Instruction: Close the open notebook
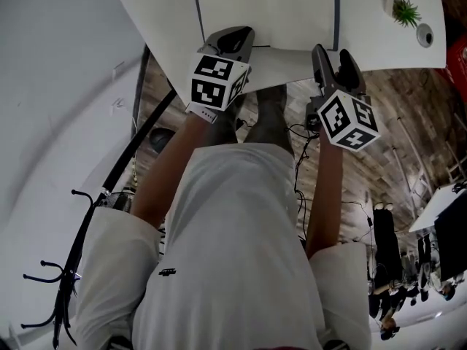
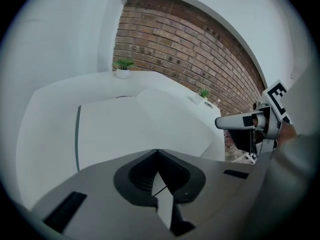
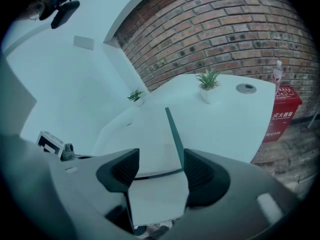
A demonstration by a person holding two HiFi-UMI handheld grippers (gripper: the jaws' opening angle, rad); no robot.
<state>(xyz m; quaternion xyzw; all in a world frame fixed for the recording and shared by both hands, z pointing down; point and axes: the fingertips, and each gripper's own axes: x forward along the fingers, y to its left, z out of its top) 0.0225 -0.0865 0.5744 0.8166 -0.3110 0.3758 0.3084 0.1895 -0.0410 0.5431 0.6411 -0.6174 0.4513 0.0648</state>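
Observation:
The open notebook (image 1: 266, 6) lies flat on the white table (image 1: 379, 42), white pages up, with a dark cover edge down each side. My left gripper (image 1: 233, 36) hovers at the table's near edge by the notebook's near left corner. In the left gripper view its jaws (image 2: 157, 151) meet at the tips, shut on nothing, and the notebook (image 2: 130, 129) lies beyond them. My right gripper (image 1: 332, 55) is at the near right corner. Its jaws (image 3: 160, 166) stand open, and the notebook's (image 3: 155, 134) near right corner shows past the gap, not held.
Two small potted plants (image 3: 209, 81) (image 3: 135, 95) and a round cable port (image 3: 246, 88) are at the table's far side, before a brick wall. A red box (image 3: 282, 111) stands on the floor to the right. Cables lie on the wooden floor (image 1: 408, 122); a black coat rack (image 1: 66, 283) stands at left.

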